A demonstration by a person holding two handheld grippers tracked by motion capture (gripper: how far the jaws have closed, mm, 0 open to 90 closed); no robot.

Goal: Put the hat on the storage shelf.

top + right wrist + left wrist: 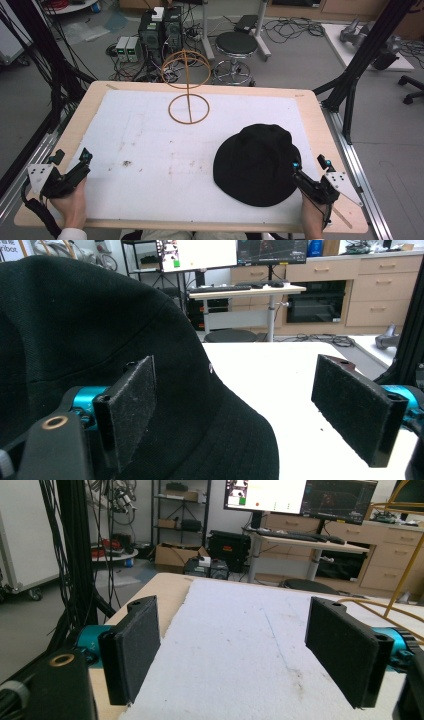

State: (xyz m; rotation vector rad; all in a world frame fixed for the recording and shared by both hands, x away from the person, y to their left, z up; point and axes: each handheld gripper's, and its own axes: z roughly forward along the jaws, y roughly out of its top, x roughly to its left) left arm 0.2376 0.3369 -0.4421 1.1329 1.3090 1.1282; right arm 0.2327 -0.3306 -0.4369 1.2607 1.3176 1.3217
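A black bucket hat [257, 162] lies crown up on the white mat [150, 145], right of centre. A thin wooden hat stand [188, 85], a ring base with a hoop on a post, rises at the mat's far edge. My right gripper [310, 167] hovers at the hat's right brim, open; in the right gripper view the hat [100, 345] spreads under and past the left jaw, with the brim edge between the jaws and no pad pressing on it. My left gripper [72, 159] is open over the table's near left corner, nothing between its pads [135, 647].
The wooden table [310, 107] has black frame posts at both sides. Beyond its far edge stand a stool [236, 47], computer boxes [160, 30] and loose cables on the floor. A desk with monitors [295, 497] stands farther back.
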